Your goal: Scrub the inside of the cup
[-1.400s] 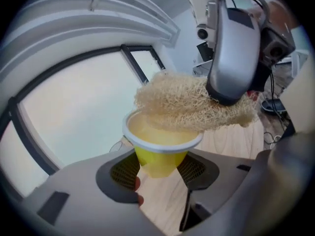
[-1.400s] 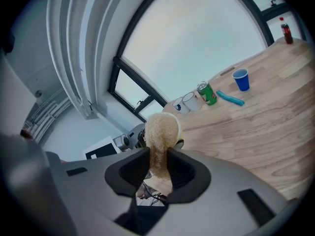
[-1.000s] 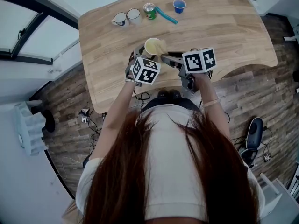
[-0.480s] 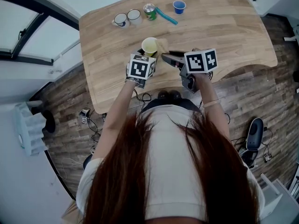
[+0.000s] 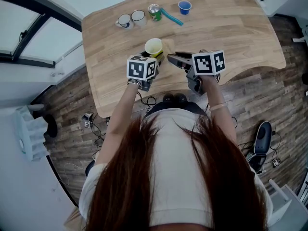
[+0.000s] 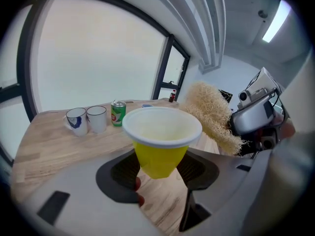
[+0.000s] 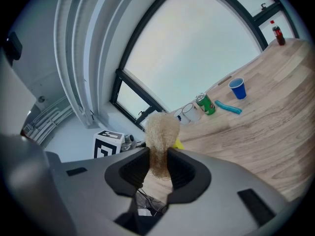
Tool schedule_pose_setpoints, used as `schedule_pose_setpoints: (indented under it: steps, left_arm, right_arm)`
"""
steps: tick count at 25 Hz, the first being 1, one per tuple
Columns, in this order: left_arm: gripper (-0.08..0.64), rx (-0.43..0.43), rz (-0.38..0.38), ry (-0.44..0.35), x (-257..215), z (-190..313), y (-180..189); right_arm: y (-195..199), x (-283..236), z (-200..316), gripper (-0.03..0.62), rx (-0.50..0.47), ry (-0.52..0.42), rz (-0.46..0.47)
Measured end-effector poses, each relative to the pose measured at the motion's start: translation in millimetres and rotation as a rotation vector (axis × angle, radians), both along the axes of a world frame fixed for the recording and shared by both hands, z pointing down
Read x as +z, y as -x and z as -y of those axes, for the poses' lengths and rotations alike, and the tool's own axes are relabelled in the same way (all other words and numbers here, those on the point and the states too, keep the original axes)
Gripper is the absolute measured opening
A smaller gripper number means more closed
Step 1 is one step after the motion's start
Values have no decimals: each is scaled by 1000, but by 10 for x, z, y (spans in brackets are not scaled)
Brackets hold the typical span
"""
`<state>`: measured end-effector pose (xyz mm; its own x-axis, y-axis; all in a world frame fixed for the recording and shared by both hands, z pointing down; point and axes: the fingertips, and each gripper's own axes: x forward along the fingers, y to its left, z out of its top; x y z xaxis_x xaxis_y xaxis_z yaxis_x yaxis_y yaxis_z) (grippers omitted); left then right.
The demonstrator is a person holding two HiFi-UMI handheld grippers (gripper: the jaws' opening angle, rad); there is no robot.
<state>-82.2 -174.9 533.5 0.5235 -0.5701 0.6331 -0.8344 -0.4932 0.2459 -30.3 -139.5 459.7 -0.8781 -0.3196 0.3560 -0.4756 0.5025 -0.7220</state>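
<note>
Cup (image 6: 161,140), one, yellow and white-rimmed, is clamped in left tongs (image 6: 160,170), one tan fibrous scrubber (image 7: 160,132) in right tongs (image 7: 158,168).

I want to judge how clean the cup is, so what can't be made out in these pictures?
Cup, inner bottom: left gripper view, hidden behind its own rim; head view, too small.
Cup body: right gripper view, mostly behind the scrubber and fingers.
Green can, print: too small in every view.

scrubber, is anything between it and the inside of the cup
Nothing visible. The scrubber, clamped in the right gripper, sits right beside the rim of the cup held by the left gripper, and the cup's mouth is open and empty.
</note>
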Motion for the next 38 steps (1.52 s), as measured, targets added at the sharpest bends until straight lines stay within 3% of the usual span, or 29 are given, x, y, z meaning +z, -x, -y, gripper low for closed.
schedule_pose_setpoints:
  steps: [6, 14, 20, 26, 38]
  left_arm:
    - [236, 23, -98, -7, -139, -20, -60]
    - [236, 103, -161, -14, -236, -72, -102]
    - [235, 218, -221, 4, -337, -196, -153]
    - [235, 366, -272, 58, -404, -391, -178]
    - [233, 579, -297, 154, -531, -708, -258]
  right_arm:
    - [-14, 44, 1, 120, 5, 10, -4]
    - [3, 42, -9, 120, 3, 20, 12]
    - [-17, 12, -44, 120, -11, 30, 33]
    - [-24, 27, -153, 120, -89, 9, 31]
    - [-73, -65, -315, 120, -237, -91, 17]
